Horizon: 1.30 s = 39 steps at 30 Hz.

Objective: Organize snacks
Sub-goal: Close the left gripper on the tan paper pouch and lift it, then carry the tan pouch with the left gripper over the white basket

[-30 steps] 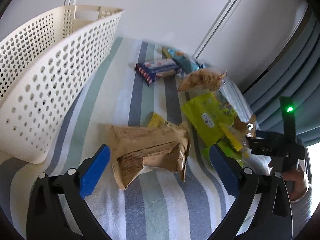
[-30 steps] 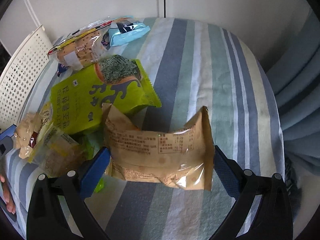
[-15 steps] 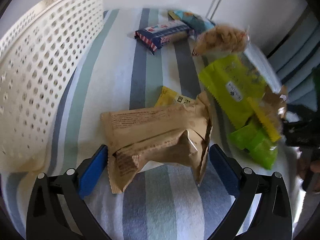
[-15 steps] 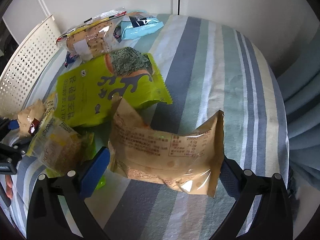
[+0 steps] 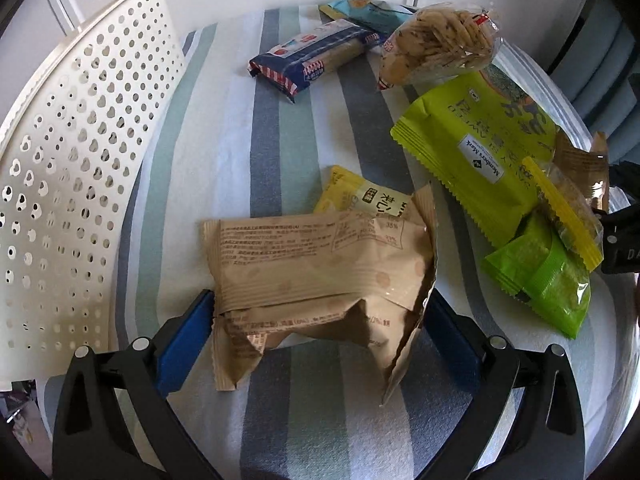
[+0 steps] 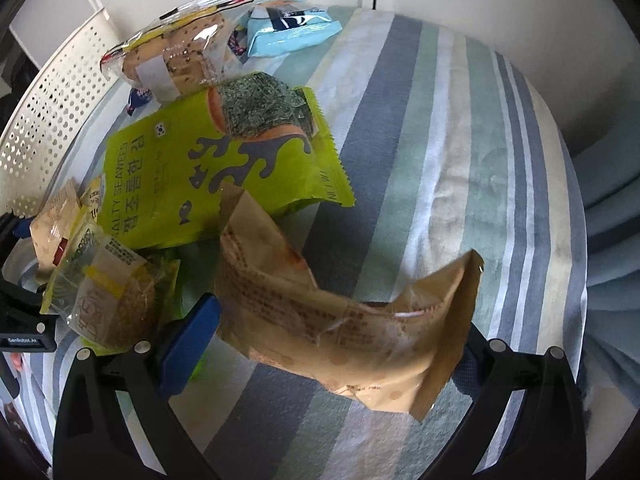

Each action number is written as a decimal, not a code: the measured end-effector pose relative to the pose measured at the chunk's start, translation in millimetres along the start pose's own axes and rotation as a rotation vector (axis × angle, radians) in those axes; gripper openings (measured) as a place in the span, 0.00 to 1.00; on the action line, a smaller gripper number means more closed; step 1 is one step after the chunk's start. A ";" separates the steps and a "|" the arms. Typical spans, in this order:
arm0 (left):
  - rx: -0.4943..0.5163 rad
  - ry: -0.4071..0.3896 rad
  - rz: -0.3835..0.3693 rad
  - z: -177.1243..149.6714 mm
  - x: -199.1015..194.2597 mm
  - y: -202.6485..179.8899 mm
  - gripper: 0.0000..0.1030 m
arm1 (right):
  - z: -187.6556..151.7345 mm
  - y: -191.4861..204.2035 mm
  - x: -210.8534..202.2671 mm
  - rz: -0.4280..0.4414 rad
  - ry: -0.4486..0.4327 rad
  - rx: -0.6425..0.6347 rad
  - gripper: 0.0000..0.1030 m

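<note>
Two grippers, each with a tan wrapper between its blue pads. The left gripper (image 5: 316,320) points forward and down over the striped cloth (image 5: 280,132), jaws clamped on the ends of a tan snack pack (image 5: 320,268), creased along its near edge. The right gripper (image 6: 340,344) is angled down too, jaws clenched on a second tan pack (image 6: 352,320), bent and lifted off the cloth.

Counting ahead of the left gripper: one white perforated basket (image 5: 72,184) to its left, one yellow packet (image 5: 360,196) just behind its pack, one navy striped bar (image 5: 312,56) farther ahead, one clear bag of crackers (image 5: 436,44) ahead-right, one pale blue packet (image 5: 368,8) at the far edge, one big green seaweed bag (image 5: 480,148) to the right, one small green pouch (image 5: 544,280) right alongside.
</note>
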<state>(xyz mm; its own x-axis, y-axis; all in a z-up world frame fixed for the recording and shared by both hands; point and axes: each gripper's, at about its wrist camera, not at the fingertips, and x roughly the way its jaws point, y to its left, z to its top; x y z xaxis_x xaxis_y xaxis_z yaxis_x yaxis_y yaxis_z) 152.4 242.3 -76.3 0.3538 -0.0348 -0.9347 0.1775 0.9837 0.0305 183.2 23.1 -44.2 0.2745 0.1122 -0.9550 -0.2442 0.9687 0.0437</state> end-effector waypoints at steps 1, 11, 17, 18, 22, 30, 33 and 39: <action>0.000 0.002 -0.001 -3.9 1.3 1.2 0.98 | 2.7 1.5 1.1 -0.001 0.005 -0.002 0.95; -0.012 0.013 0.000 4.4 3.4 5.1 0.98 | 5.3 11.4 12.8 -0.028 -0.010 -0.002 0.95; -0.024 -0.014 0.000 0.3 1.6 4.8 0.96 | 16.5 14.6 21.5 -0.060 -0.052 0.018 0.91; -0.027 -0.018 0.003 0.2 1.0 5.6 0.94 | 15.7 14.5 19.9 -0.062 -0.065 0.018 0.88; -0.030 -0.050 0.004 0.1 -2.8 7.7 0.84 | 12.9 17.1 16.5 -0.070 -0.093 -0.003 0.80; -0.059 -0.148 -0.067 -8.5 -20.9 15.1 0.71 | -4.0 20.2 -4.1 -0.132 -0.177 -0.032 0.67; -0.064 -0.194 -0.092 -14.0 -32.5 14.4 0.70 | -12.4 10.4 -13.2 -0.111 -0.197 0.004 0.67; -0.088 -0.280 -0.107 -26.6 -60.2 21.5 0.70 | -35.5 -20.2 -34.3 -0.034 -0.242 0.101 0.67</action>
<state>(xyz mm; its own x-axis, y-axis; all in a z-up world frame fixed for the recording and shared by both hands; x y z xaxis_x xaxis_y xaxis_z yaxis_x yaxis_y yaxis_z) 110.5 270.3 -28.9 0.5791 -0.1743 -0.7964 0.1515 0.9829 -0.1049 145.7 -8.2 -22.7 0.4986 0.1170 -0.8589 -0.1398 0.9887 0.0535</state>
